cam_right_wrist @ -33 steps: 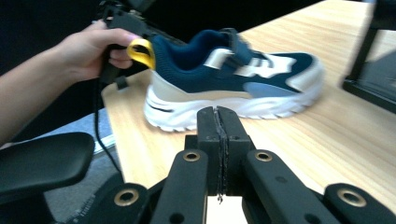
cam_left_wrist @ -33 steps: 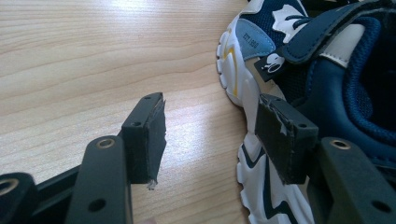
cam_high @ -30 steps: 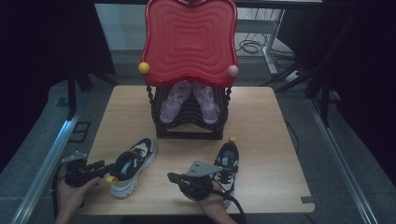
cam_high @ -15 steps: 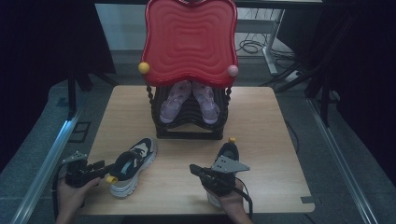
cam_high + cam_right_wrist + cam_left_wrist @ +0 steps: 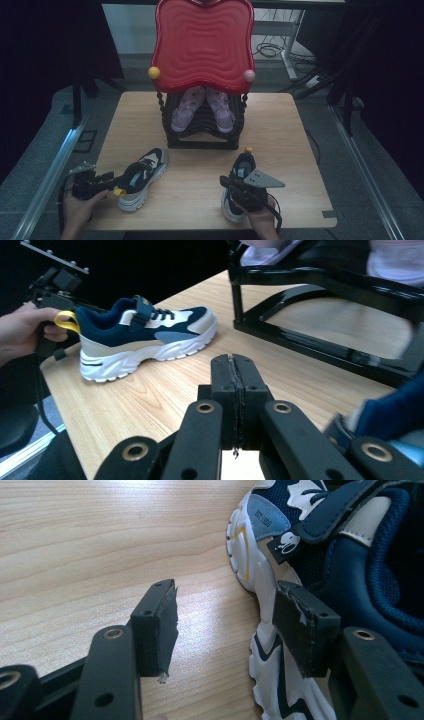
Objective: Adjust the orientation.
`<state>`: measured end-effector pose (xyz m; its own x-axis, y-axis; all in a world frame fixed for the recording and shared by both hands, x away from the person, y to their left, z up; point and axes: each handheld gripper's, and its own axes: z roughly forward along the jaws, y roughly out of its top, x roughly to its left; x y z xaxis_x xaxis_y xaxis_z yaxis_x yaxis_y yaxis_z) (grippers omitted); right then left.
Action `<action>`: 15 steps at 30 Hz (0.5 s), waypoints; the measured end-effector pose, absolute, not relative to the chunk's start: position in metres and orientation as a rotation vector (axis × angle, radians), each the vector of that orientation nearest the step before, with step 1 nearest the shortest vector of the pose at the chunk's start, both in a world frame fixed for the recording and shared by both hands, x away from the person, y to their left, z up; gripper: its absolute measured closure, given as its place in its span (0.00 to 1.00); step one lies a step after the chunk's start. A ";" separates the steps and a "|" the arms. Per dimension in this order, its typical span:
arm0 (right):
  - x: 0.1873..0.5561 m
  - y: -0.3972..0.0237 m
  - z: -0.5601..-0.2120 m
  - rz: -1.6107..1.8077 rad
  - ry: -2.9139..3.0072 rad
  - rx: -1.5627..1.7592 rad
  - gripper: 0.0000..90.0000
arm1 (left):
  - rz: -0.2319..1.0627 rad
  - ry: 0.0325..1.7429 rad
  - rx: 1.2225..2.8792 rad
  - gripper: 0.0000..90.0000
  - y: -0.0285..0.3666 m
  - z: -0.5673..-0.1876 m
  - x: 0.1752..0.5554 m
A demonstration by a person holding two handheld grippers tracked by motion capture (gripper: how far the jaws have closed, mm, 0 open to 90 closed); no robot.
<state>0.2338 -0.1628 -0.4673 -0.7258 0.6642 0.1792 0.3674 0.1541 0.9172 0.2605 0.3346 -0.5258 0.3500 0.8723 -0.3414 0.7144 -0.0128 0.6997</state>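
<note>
high view: near the front left of the pale wooden worktop lies a navy, cream and white chunky-soled trainer, long axis slanting from heel at the near left to toe pointing up and right toward the black slatted shoe rack. left hand-held gripper at its heel end, jaws parted, one inside the collar by the yellow heel loop, not pressing. second matching navy trainer at the front right, toe aimed straight at the rack, largely under the right hand-held gripper, which hovers over its heel half and points left across the worktop. rack well apart from both trainers, carrying a pair of lilac sandals under a red wavy-moulded plastic tray on top; bare wood between trainers and rack, nothing in the way.

left gripper view: left hand-held gripper wide open, right jaw against the navy padded collar of the left trainer, left jaw over bare wood, nothing clamped.

right gripper view: right hand-held gripper fully closed, pads meeting, empty. left trainer farther off, side on, with the other gripper at its heel. blurred blue edge of the right trainer close at the lower right, beside the jaws rather than ahead of them. rack foot beyond. likely need: opening and swinging right toward that near trainer.
</note>
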 end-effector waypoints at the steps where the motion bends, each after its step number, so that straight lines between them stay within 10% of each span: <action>1: 0.234 -0.165 -0.468 1.592 2.158 1.000 0.99 | 0.235 1.406 1.768 0.48 0.335 -0.525 0.260; 15: 0.242 -0.191 -0.464 1.586 2.080 1.078 0.99 | 0.249 1.427 1.767 0.48 0.339 -0.530 0.258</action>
<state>0.2423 -0.1911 -0.4639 -0.6681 0.7192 0.1909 0.3743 0.1031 0.9216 0.2580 0.3389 -0.5297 0.3350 0.8816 -0.3325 0.7170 -0.0095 0.6970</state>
